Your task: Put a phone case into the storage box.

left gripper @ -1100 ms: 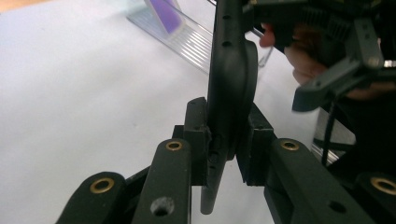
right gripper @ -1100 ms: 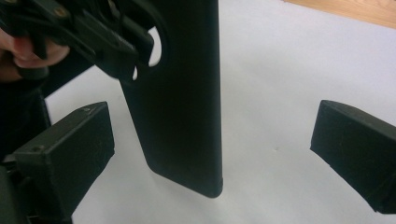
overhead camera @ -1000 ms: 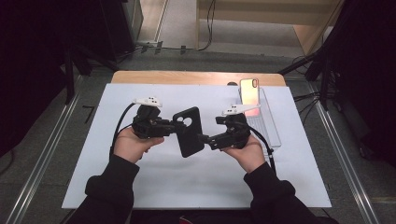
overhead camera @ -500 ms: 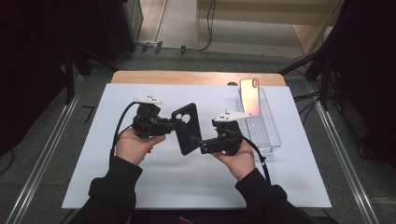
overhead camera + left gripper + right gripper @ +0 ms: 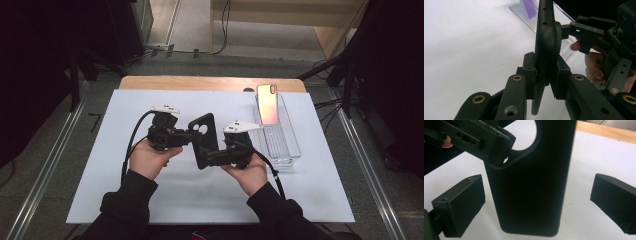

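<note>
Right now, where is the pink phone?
In the high view, the pink phone leans in the clear tray at the table's right, beyond the right gripper.

black phone case (image 5: 202,139), white table (image 5: 150,200)

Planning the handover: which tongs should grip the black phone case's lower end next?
Right. The right tongs already stand open astride the black phone case, pads clear of its edges; the left tongs are shut on its camera end.
</note>
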Demonstrator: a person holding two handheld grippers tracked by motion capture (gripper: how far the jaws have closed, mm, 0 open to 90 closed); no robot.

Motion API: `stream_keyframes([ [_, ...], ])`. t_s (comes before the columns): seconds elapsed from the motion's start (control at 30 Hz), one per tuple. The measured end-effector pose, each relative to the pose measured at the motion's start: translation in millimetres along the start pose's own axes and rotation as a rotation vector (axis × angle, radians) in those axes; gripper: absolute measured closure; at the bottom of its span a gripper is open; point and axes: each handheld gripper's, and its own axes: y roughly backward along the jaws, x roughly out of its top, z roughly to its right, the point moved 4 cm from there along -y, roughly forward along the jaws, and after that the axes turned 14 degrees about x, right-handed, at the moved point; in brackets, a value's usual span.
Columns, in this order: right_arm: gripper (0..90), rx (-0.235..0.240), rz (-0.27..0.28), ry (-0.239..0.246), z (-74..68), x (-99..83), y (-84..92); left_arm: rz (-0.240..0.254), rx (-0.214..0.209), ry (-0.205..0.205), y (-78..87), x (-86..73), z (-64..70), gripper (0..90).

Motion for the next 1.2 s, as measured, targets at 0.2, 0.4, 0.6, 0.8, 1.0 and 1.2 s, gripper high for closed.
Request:
stream_keyframes([
  [0.2, 0.0, -0.004, -0.009, 0.000, -3.5, -1.7, -6.4, -0.002, -0.004, 0.003, -2.3, -0.4, 5.4, 76.6],
  [0.4, 0.0, -0.015, -0.008, 0.003, -3.6, -1.7, -10.5, -0.002, -0.012, 0.010, -5.4, -1.6, 11.1, 76.5],
  [0.6, 7.7, -0.032, 0.001, 0.012, -2.6, -2.2, -10.5, -0.006, -0.013, 0.004, -7.6, -2.9, 15.7, 76.4],
  [0.8, 12.1, -0.021, 0.007, 0.013, -3.5, -2.0, -9.3, 0.000, -0.015, -0.002, -6.4, -2.3, 16.7, 76.0],
  [1.0, 12.4, -0.016, 0.001, 0.008, -2.3, -2.3, -8.4, 0.006, -0.012, -0.016, -3.0, -0.1, 18.4, 64.7],
  [1.2, 12.4, -0.015, -0.013, 0.001, 2.5, -6.2, -9.9, 0.008, -0.037, 0.001, 2.7, 3.1, 15.9, 54.7],
])
